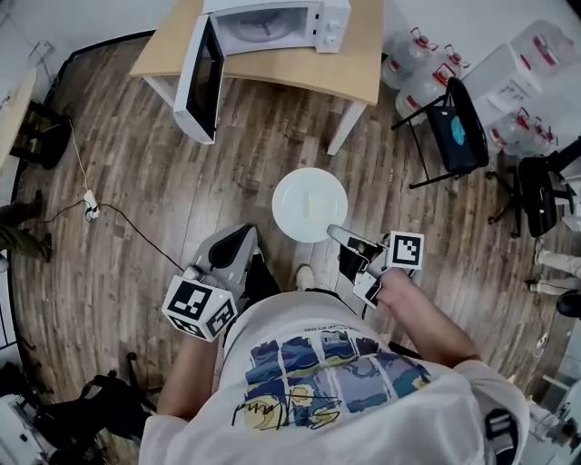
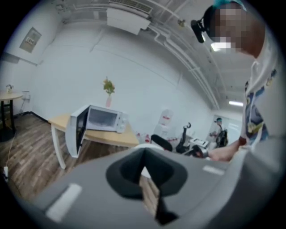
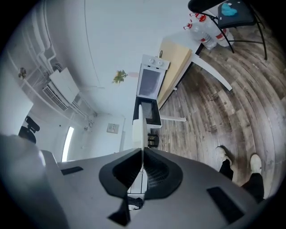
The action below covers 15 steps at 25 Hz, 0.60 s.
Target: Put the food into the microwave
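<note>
A white plate (image 1: 310, 204) hangs level over the wooden floor in front of me, and whatever pale food lies on it is hard to make out. My right gripper (image 1: 334, 231) is shut on the plate's near rim. In the right gripper view the plate (image 3: 138, 127) shows edge-on between the closed jaws of the right gripper (image 3: 142, 150). My left gripper (image 1: 245, 232) is held lower left of the plate, apart from it, jaws together and empty (image 2: 144, 152). Ahead, the white microwave (image 1: 272, 27) stands on a wooden table (image 1: 354, 64) with its door (image 1: 204, 77) swung open.
A black folding chair (image 1: 451, 127) and several water jugs (image 1: 413, 59) stand right of the table. A cable with a plug block (image 1: 91, 204) trails across the floor at the left. A black office chair (image 1: 540, 195) is at the far right.
</note>
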Available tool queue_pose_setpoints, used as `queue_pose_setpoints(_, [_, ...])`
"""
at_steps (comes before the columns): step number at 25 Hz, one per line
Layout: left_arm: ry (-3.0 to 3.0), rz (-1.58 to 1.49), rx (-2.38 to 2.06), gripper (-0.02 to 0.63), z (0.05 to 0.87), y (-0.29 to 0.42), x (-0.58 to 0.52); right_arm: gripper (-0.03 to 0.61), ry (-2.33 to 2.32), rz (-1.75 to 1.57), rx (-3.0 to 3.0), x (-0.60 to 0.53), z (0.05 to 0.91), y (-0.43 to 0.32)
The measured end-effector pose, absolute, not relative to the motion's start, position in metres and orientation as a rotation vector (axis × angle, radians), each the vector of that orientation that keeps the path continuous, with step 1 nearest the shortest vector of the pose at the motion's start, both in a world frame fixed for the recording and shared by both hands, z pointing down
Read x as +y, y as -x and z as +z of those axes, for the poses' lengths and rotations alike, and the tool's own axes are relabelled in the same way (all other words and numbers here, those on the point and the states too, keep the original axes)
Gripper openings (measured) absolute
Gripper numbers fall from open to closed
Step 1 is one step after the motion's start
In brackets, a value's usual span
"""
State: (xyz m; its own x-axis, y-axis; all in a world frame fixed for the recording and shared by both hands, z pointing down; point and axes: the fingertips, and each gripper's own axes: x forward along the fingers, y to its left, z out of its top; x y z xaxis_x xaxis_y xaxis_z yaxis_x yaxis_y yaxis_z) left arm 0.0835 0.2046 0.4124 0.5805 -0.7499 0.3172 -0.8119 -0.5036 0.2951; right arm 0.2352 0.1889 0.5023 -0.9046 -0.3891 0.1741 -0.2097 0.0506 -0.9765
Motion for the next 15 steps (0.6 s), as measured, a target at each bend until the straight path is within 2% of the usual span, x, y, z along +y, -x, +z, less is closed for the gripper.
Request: queue_pose_setpoints(15, [-2.621,0.119,-1.061,0.008,0.360,0.019,0.064,0.014,0.855,-1.889,2.018,0.032,0.502,-0.161])
